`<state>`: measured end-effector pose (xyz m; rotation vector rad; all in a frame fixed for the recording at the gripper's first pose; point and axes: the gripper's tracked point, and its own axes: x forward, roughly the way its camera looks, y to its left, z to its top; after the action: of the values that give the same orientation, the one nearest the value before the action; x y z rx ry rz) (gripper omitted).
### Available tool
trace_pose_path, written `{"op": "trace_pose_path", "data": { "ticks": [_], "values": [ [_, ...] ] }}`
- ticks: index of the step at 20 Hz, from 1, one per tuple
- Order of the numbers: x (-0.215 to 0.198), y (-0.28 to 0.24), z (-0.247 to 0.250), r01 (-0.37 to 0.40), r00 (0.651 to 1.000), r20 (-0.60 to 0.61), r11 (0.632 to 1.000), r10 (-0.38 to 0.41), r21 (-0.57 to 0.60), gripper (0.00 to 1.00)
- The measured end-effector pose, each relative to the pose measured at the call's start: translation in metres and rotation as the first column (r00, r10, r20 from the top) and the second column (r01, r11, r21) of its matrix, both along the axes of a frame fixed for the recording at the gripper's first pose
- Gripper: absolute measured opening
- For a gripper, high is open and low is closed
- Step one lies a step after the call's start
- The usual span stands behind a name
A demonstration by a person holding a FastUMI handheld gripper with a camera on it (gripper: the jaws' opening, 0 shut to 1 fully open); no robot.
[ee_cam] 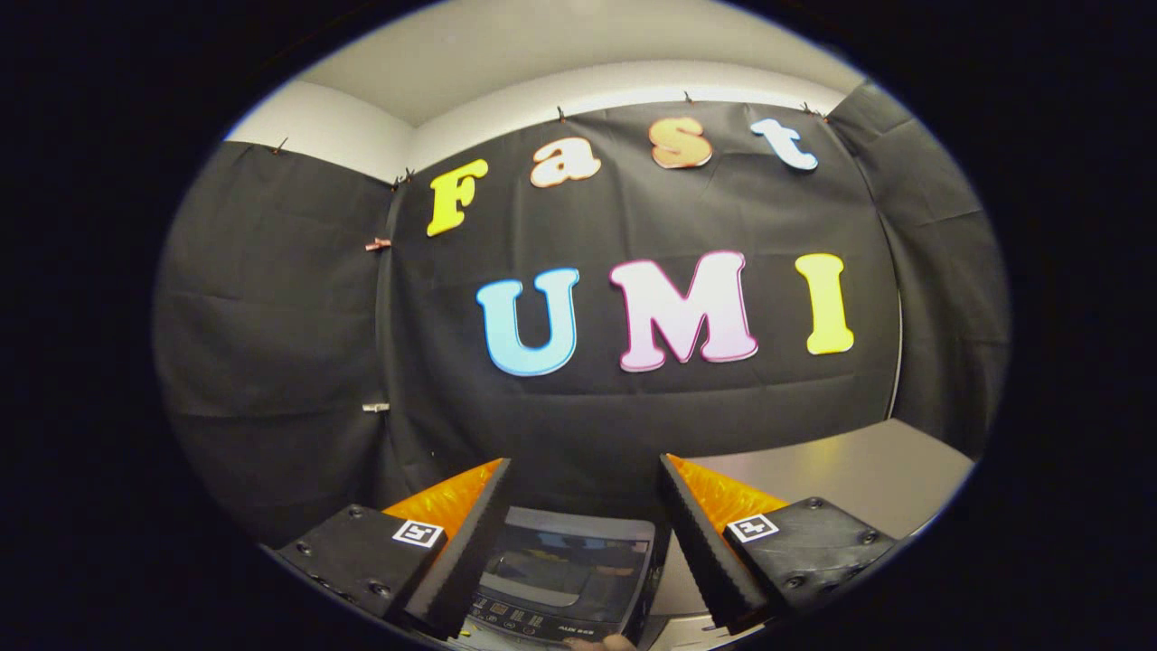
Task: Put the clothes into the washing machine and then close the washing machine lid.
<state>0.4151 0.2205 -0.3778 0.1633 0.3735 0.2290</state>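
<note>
Gripper: fingers spread wide apart, nothing held between them.
Washing machine: low between the fingers, just ahead of them, lid down.
Table: beyond the right finger, against the booth wall.

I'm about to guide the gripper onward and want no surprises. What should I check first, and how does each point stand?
1. Gripper fingers apart, nothing between the pads: ok.
2. Washing machine just ahead, between the fingers: ok.
3. Lid looks down over the tub; open for loading: not ok.
4. Clothes located: cannot tell.
5. Table beside the machine free of obstacles: ok.
</note>
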Motion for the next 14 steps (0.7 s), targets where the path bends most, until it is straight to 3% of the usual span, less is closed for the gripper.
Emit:
{"op": "trace_pose_path", "data": {
  "ticks": [14],
  "values": [
    [0.008, -0.021, 0.046, -0.008, 0.964, 0.266, 0.999, 0.016, -0.033, 0.98]
  ]
}}
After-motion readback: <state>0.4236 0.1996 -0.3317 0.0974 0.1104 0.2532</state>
